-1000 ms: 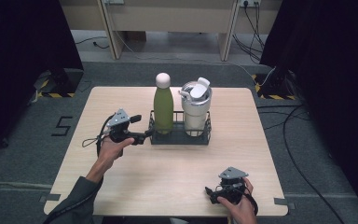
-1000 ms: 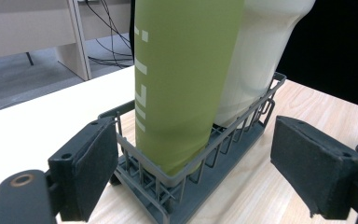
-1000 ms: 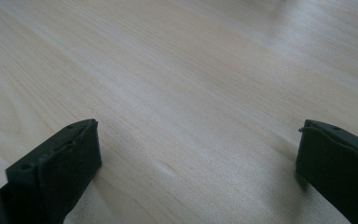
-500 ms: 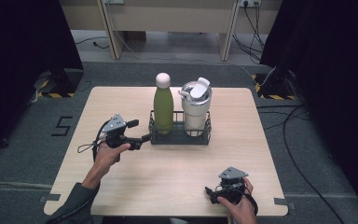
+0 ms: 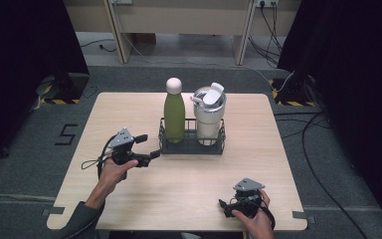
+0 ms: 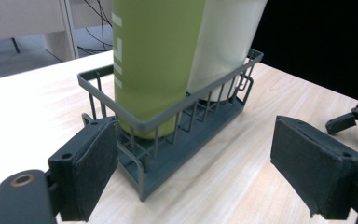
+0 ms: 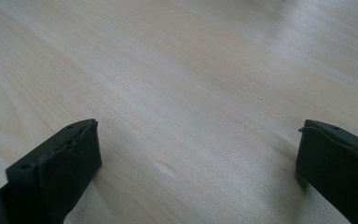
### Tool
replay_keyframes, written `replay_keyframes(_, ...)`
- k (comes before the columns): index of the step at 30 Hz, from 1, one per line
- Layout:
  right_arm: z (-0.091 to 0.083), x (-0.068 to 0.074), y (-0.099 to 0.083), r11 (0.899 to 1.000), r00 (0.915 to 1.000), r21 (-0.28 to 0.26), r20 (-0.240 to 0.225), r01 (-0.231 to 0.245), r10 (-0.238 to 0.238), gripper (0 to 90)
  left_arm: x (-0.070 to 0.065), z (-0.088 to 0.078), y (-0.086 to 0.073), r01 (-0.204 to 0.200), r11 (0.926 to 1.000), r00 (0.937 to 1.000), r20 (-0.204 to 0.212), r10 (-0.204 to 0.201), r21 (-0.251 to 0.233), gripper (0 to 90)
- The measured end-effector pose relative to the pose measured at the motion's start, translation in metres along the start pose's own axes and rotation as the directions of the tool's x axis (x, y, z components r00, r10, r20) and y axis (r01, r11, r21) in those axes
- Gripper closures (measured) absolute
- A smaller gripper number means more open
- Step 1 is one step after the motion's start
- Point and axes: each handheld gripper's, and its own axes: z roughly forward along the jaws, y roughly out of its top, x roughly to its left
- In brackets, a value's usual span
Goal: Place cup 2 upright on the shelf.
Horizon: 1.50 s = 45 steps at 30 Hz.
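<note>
Dark grey wire is what the caddy is made of, and it sits right ahead of the left gripper, its near end corner just in front of the jaw on that gripper's left side, not touching as far as I can tell. Standing in it are the green bottle, on the end closest to the gripper, and the white tumbler behind that, both upright. The left gripper's jaws are apart with nothing between them, so I'd say this is the approach step: lining up on the caddy's end wall. Next move probably calls for easing forward so one jaw goes either side of a wire or the rim, then closing; the gaps are narrow and the bottle sits tight against the wall, so the aim needs care. The right gripper rests low on the bench, well off to the side, jaws also spread wide over bare wood, holding nothing.
</note>
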Motion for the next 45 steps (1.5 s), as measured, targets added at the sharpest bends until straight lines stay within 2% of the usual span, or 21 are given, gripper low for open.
replay_keyframes(9, 0.000, 0.000, 0.000, 1.000, 1.0000, 0.000, 0.000, 0.001, -0.001, 0.4, -0.010, -0.003, -0.011, -0.001, 0.9997, 0.9998, 0.021, 0.001, 0.026, 14.9)
replay_keyframes(28, 0.000, 0.000, 0.000, 1.000, 1.0000, 0.000, 0.000, 0.000, 0.000, 0.4, -0.021, -0.006, -0.021, -0.014, 0.9985, 0.9987, 0.049, 0.012, 0.052, 14.9)
replay_keyframes(45, 0.000, 0.000, 0.000, 1.000, 1.0000, 0.000, -0.001, 0.001, -0.001, 0.4, -0.029, -0.011, -0.040, -0.014, 0.9962, 0.9969, 0.079, 0.007, 0.085, 14.9)
